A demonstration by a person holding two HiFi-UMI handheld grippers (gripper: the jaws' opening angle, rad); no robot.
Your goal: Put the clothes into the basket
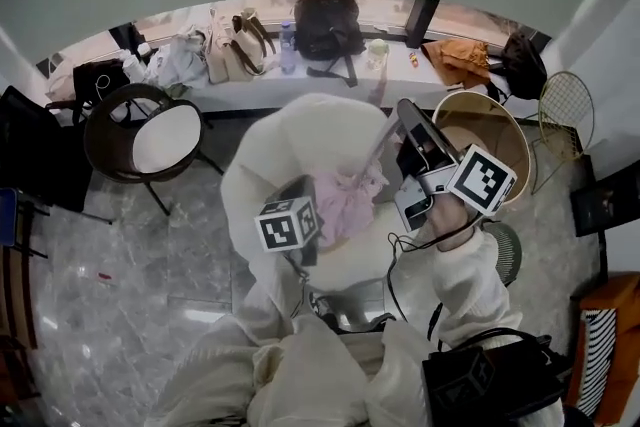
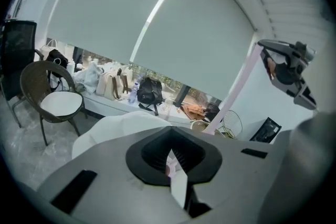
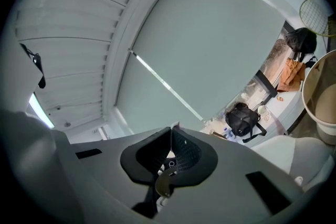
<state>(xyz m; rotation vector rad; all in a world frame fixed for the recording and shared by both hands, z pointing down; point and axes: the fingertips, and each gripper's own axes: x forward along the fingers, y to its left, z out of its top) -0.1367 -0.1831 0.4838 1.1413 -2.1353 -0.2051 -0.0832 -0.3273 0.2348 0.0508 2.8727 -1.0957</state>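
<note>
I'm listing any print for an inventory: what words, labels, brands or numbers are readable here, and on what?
No text can be read in any view.
Two marker cubes: black-and-white square patterns only, no letters or numbers.
Bottle: label too small to read.

No words, brands or numbers could be read anywhere. The only signs were black-and-white square markers: on the cube (image 1: 288, 224) of the left gripper (image 2: 169, 150), over the white chair (image 1: 300, 130), and on the right gripper (image 3: 170, 131), right of that chair.
</note>
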